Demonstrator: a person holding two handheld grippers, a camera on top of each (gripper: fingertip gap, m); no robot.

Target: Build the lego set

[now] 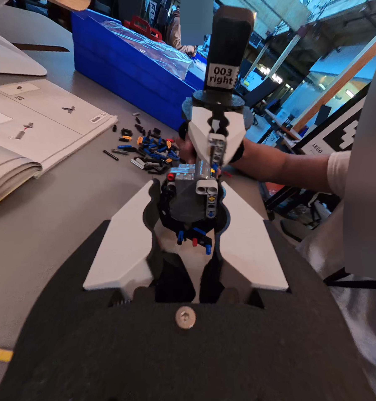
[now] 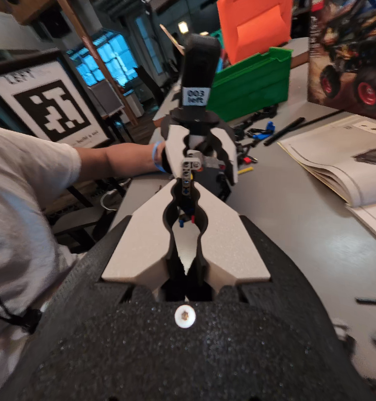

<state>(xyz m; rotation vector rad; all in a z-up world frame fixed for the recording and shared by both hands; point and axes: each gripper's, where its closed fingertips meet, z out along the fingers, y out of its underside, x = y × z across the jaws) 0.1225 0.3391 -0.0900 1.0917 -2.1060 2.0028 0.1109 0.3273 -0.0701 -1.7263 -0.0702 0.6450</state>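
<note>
My left gripper [image 1: 188, 184] is shut on a partly built Lego assembly [image 1: 189, 201], dark grey and black with blue and red pins, held above the grey table [image 1: 74, 206]. A light grey L-shaped piece [image 1: 206, 187] sits on its top. My right gripper [image 1: 216, 156] faces it from the far side, shut on a light grey holed beam [image 1: 217, 149] whose end meets the assembly. In the right wrist view, my right gripper [image 2: 185, 184] clamps the beam [image 2: 185, 173]. The left gripper [image 2: 204, 175] holds the assembly [image 2: 213, 175] just beyond.
An open instruction booklet [image 1: 41, 130] lies on the left and also shows in the right wrist view [image 2: 334, 169]. A pile of loose pins and beams [image 1: 150, 149] lies behind the assembly. A blue bin [image 1: 128, 65], a green bin [image 2: 252, 86] and the set's box [image 2: 347, 54] stand farther back. My left and right fingertips are right by each other.
</note>
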